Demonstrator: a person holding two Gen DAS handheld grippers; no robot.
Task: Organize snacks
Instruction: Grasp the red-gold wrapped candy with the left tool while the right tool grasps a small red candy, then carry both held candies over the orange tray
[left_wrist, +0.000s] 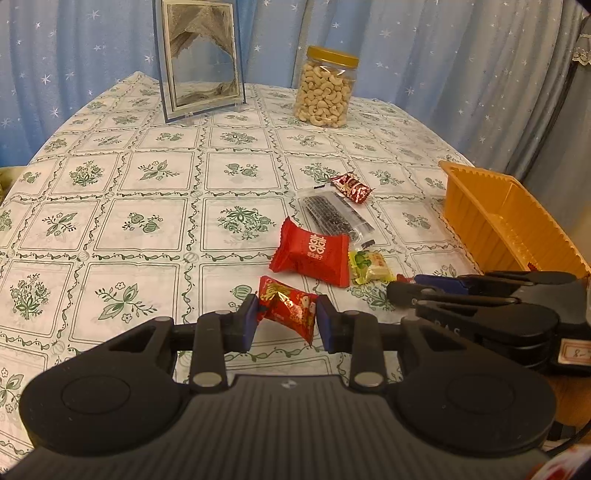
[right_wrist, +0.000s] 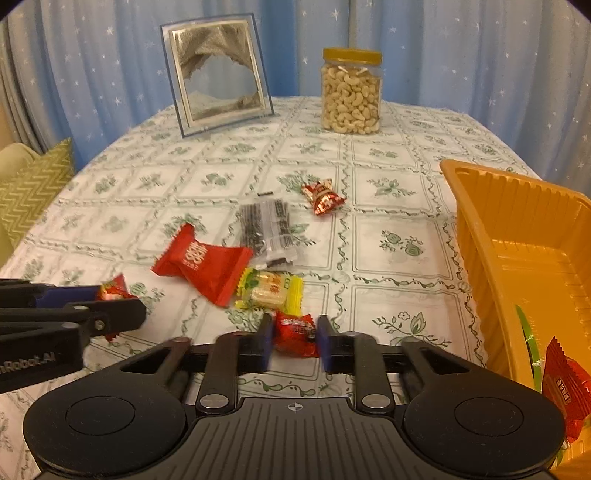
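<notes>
My left gripper is shut on a red and gold wrapped candy, held just above the tablecloth. My right gripper is shut on a small red candy near the table's front edge. On the cloth lie a big red packet, a yellow-green candy, a clear pack of dark bars and a small red-white candy. The orange tray stands at the right and holds a red packet.
A jar of cashews and a framed sand picture stand at the back of the table. Blue starred curtains hang behind. A green cushion lies off the table's left edge.
</notes>
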